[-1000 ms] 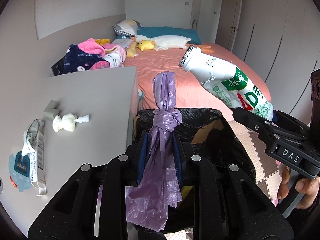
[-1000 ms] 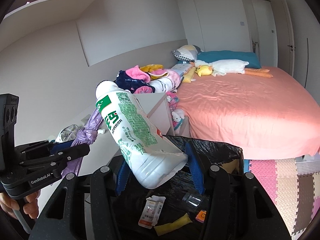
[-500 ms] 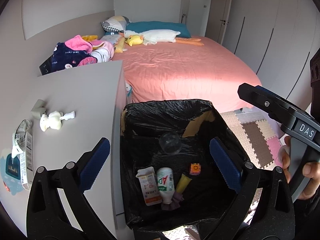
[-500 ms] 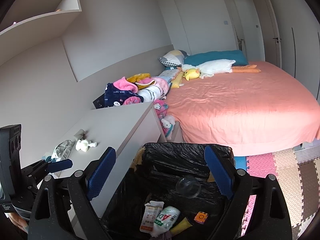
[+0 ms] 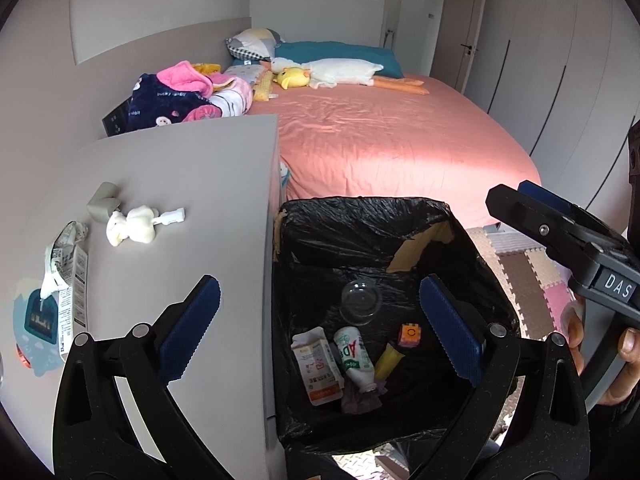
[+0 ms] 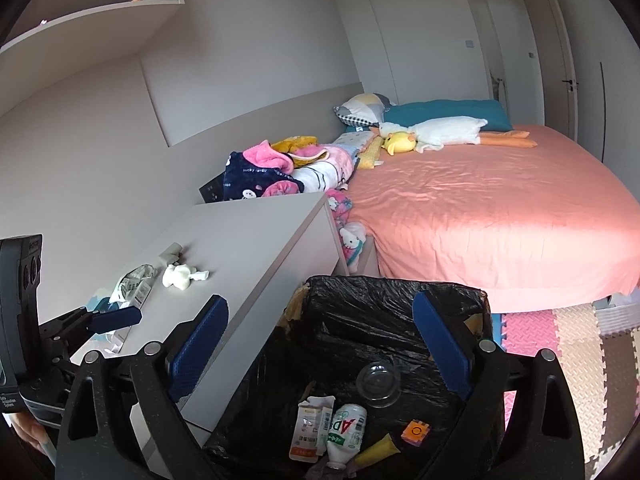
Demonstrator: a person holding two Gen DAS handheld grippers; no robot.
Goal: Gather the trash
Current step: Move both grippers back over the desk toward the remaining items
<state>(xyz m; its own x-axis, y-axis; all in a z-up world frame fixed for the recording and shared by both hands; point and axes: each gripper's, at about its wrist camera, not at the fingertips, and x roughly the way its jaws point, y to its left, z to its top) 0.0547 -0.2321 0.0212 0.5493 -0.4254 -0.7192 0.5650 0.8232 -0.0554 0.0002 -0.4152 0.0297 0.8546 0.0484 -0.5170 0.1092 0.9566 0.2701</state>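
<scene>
Now both jaws spread empty | left gripper, right gripper | bottle, purple bag dropped in bin

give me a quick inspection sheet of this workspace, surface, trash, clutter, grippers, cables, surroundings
surface: grey desk top, mostly bare.
job's things: bin lined with a black bag beside the desk; inside lie a white bottle, a flattened carton, a clear cup, a yellow tube, an orange block and a purple bag.
clutter: white crumpled wad, grey corner piece and wrapper strip on the desk.
grippers: left gripper and right gripper over the bin; jaws have just been opening, nothing between them.
cables: nothing seen.
surroundings: bed with plush toys, foam floor mats.
</scene>
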